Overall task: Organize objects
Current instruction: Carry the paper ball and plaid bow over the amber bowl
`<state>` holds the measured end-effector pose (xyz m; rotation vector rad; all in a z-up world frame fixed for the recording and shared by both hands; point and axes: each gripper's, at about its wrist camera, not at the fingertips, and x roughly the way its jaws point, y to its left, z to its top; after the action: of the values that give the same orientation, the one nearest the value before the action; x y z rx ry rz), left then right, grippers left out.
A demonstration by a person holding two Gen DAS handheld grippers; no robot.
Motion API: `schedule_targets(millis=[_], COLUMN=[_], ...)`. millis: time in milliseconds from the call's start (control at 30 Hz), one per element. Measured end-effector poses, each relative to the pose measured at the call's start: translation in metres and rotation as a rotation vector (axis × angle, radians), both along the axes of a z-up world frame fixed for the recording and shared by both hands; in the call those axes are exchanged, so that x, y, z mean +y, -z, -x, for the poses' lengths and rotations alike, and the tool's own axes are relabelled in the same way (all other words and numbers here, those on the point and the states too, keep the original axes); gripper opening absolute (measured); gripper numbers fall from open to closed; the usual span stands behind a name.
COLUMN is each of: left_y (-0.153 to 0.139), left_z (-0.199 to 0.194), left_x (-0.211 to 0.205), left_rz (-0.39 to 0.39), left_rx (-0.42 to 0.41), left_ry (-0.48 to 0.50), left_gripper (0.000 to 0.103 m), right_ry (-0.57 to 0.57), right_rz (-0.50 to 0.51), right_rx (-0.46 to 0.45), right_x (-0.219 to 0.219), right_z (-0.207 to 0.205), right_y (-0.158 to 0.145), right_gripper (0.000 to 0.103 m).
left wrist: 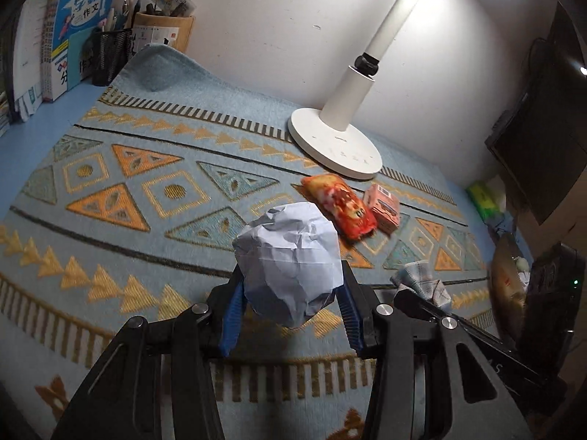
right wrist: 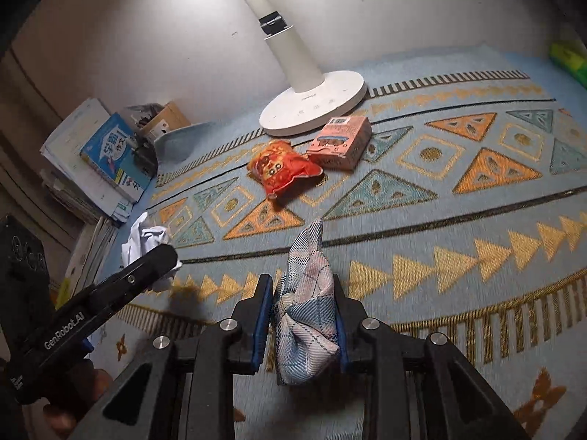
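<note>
Crumpled paper ball point(left wrist: 290, 264) clamped between blue pads of left gripper point(left wrist: 291, 293), raised above patterned mat point(left wrist: 146, 190). Plaid cloth point(right wrist: 306, 315) pinched upright in right gripper point(right wrist: 304, 315), also above mat. Red snack packet point(right wrist: 280, 168) just beside pink box point(right wrist: 339, 143), near white lamp base point(right wrist: 312, 102). Books point(left wrist: 79, 25) and pen holders point(left wrist: 110, 55) at far left corner.

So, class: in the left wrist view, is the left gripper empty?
No, the left gripper is shut on a crumpled paper ball.
</note>
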<state>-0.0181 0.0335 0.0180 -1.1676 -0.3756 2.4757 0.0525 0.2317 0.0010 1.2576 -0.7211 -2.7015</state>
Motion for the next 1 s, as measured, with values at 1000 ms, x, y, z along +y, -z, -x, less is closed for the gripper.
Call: schedule_targets(millis=[1000], left_y=[0.008], left_z=[-0.025], left_x=[0.018], left_rz=[0.068], left_rx=[0.069], left_ry=[0.064], left_gripper=[0.045], right_ry=[-0.025], right_rz=[-0.229], right_rx=[0.033], right_x=[-0.032], right_z=[-0.016], right_y=[-0.007], right_gripper=[0.066])
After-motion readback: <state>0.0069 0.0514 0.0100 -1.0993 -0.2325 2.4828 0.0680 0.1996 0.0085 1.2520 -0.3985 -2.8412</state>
